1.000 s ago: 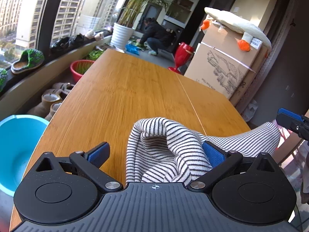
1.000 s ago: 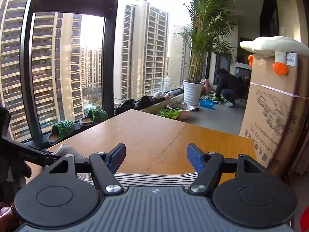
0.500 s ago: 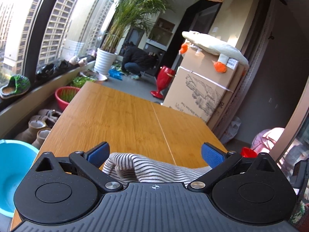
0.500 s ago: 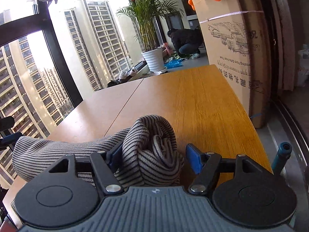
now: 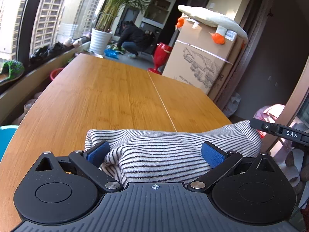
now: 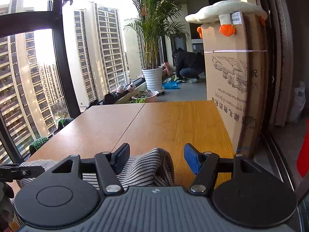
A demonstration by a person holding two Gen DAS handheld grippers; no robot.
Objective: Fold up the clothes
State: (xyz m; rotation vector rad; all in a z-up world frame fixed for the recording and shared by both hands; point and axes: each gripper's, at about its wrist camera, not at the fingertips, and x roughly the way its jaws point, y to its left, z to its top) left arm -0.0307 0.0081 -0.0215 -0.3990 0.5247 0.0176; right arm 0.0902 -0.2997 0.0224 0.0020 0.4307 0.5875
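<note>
A black-and-white striped garment [image 5: 166,147] lies bunched along the near edge of the wooden table [image 5: 115,96]. My left gripper [image 5: 154,152] is open, its blue pads on either side of the bunched cloth. My right gripper [image 6: 154,157] is open too, with a hump of the same striped garment [image 6: 148,166] between its fingers, nearer the left pad. The right gripper's tip shows at the right edge of the left wrist view [image 5: 280,133], by the garment's end. The left gripper's tip shows at the left edge of the right wrist view [image 6: 19,172].
A tall cardboard box [image 5: 202,63] with a plush goose [image 5: 210,21] on top stands right of the table. A blue tub [image 5: 5,137] sits on the floor at left. A potted palm [image 6: 152,77], shoes on the window ledge and a crouching person [image 6: 187,65] lie beyond the far end.
Both grippers have shifted along the table's near edge and tilted. The garment now lies as one long bunched roll between them. The right gripper sits closer to its end of the cloth.
</note>
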